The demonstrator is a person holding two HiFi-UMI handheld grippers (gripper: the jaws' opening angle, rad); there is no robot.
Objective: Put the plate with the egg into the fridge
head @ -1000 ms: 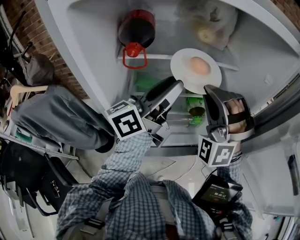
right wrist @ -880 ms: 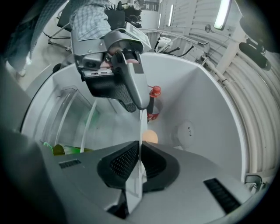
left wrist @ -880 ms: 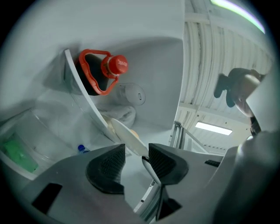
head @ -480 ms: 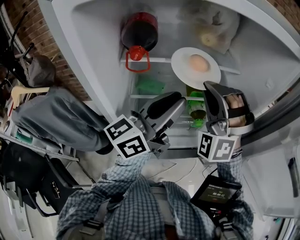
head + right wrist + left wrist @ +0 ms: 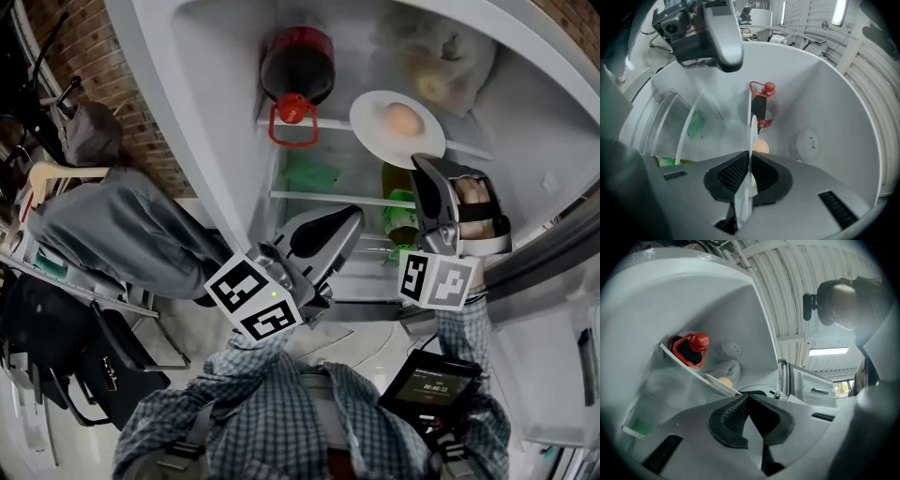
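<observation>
A white plate (image 5: 382, 141) with a brown egg (image 5: 401, 118) on it is inside the open fridge, at the level of the upper glass shelf (image 5: 328, 124). My right gripper (image 5: 427, 167) is shut on the plate's near rim. In the right gripper view the plate (image 5: 751, 136) stands edge-on between the pads, with the egg (image 5: 761, 146) beyond them. My left gripper (image 5: 345, 221) hangs below and to the left of the plate, apart from it. Its jaws have just been closing and now meet with nothing between them (image 5: 747, 398).
On the upper shelf a dark bottle (image 5: 298, 61) with a red cap lies left of the plate, and a clear bag of fruit (image 5: 441, 66) sits behind it. A green bottle (image 5: 399, 217) and a green packet (image 5: 314, 173) are on lower shelves. Bags and a chair (image 5: 56, 178) stand at left.
The left gripper has drawn back down and left from the plate's rim, and its jaws have gone from wide open to shut. The right gripper and plate have shifted slightly further in.
</observation>
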